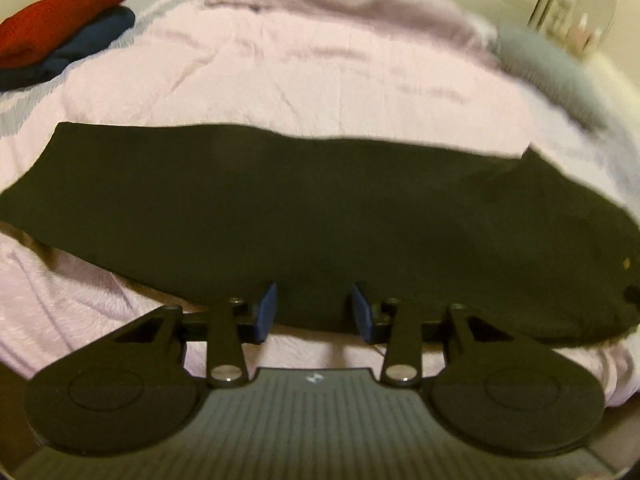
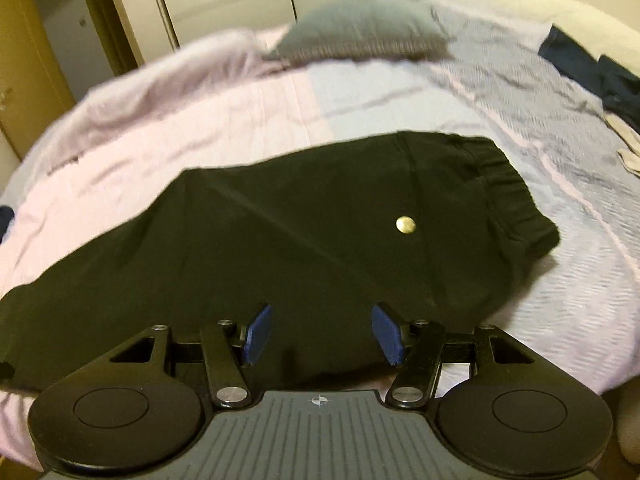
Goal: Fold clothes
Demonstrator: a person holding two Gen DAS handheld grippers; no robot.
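black trousers [image 2: 304, 240] under right tongs [image 2: 322, 334], gaping

Right gripper [image 2: 322, 334] over black trousers [image 2: 280, 248] on bed [image 2: 560, 280]; blue fingers [image 2: 258, 334] spread apart, nothing pinched. Brass button [image 2: 405, 225] at 1 o'clock from fingers; elastic waistband [image 2: 512, 196] at 2 o'clock. Grey pillow [image 2: 360, 32] at 12 o'clock, well apart.

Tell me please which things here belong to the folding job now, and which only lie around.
For the job:
- black trousers, flat on the bed cover
- left claw, open
- right claw, open

Lying about:
- red folded garment
- navy folded garment
- grey pillow
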